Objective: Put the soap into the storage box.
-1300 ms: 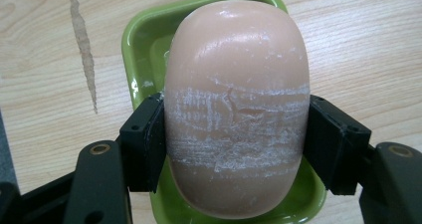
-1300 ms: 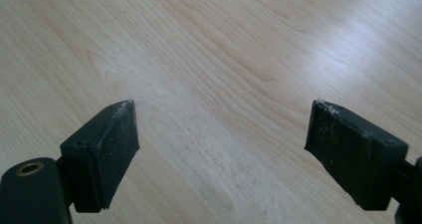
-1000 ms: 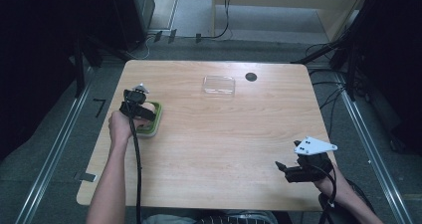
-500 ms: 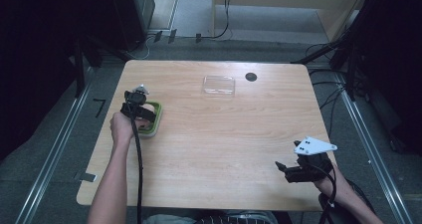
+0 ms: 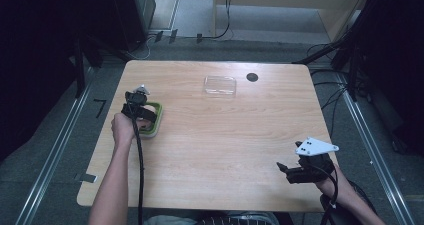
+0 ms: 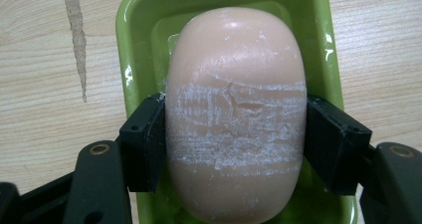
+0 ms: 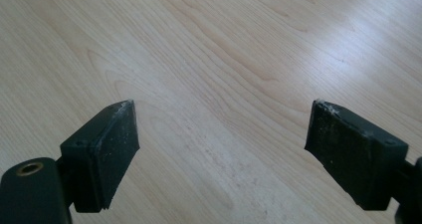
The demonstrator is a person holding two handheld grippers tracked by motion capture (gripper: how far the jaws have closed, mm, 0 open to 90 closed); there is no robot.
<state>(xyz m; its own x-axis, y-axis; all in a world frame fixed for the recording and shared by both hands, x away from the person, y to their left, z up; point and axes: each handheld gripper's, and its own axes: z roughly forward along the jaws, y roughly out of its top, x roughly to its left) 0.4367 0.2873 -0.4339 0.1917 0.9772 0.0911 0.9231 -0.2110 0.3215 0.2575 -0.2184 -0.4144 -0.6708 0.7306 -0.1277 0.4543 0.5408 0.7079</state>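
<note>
Left gripper (image 6: pixel 234 134): clamped on the soap bar (image 6: pixel 235 109) — inside the green dish (image 6: pixel 139 30), near the table's (image 5: pixel 225 135) left edge.
Right gripper (image 7: pixel 221 149): jaws wide apart, empty — near right corner.

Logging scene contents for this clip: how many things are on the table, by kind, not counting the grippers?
Bar of soap: 1, pink, in the green dish, clamped by the left gripper
Green soap dish: 1
Clear plastic lid or tray: 1
Small dark round disc: 1
Total: 4
</note>
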